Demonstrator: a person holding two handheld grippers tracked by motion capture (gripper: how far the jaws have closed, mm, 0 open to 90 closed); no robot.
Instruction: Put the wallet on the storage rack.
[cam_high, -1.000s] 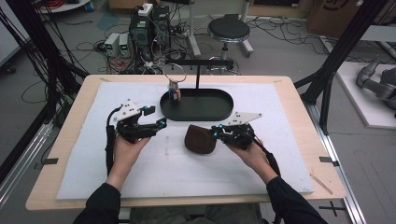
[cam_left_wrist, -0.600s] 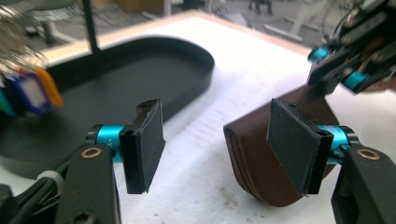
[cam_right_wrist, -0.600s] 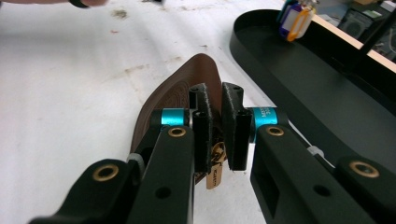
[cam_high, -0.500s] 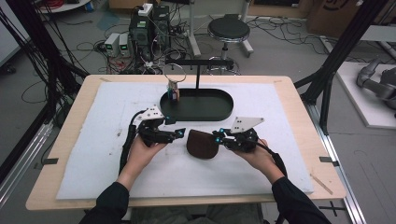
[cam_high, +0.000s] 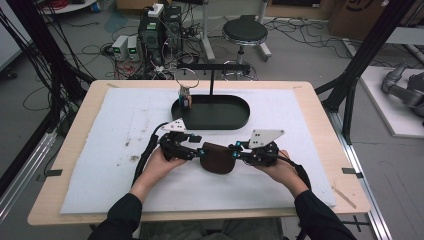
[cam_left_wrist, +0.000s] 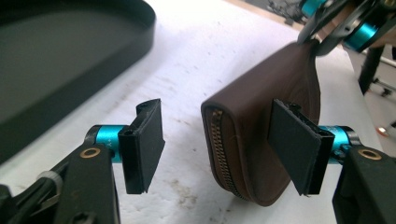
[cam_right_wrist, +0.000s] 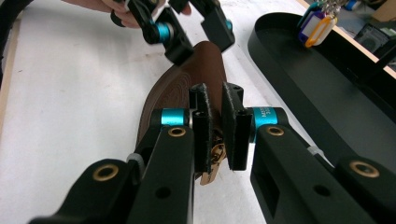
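Note:
A brown leather zip pouch (cam_high: 217, 158) stands on its edge on the white mat, between my two grippers. My right gripper (cam_right_wrist: 215, 127) is shut on the pouch's (cam_right_wrist: 187, 88) near end, where a brass zip pull (cam_right_wrist: 212, 164) hangs between the pads. In the high view that right gripper (cam_high: 242, 149) is at the pouch's right end. My left gripper (cam_left_wrist: 219, 142) is open and straddles the other end of the pouch (cam_left_wrist: 252, 116), whose zip faces the camera. One of its pads (cam_left_wrist: 294, 147) lies against or close to the leather. The left gripper (cam_high: 196, 151) sits at the pouch's left end.
A black oval tray (cam_high: 227, 119) lies just beyond the pouch. A thin black stand (cam_high: 212, 75) rises from it, and coloured key tags (cam_high: 185, 98) on a ring hang at its left end. White mat (cam_high: 100, 150) spreads to both sides.
The left gripper has moved right and in onto the pouch's left end. Both hands and the pouch have shifted slightly toward the person.

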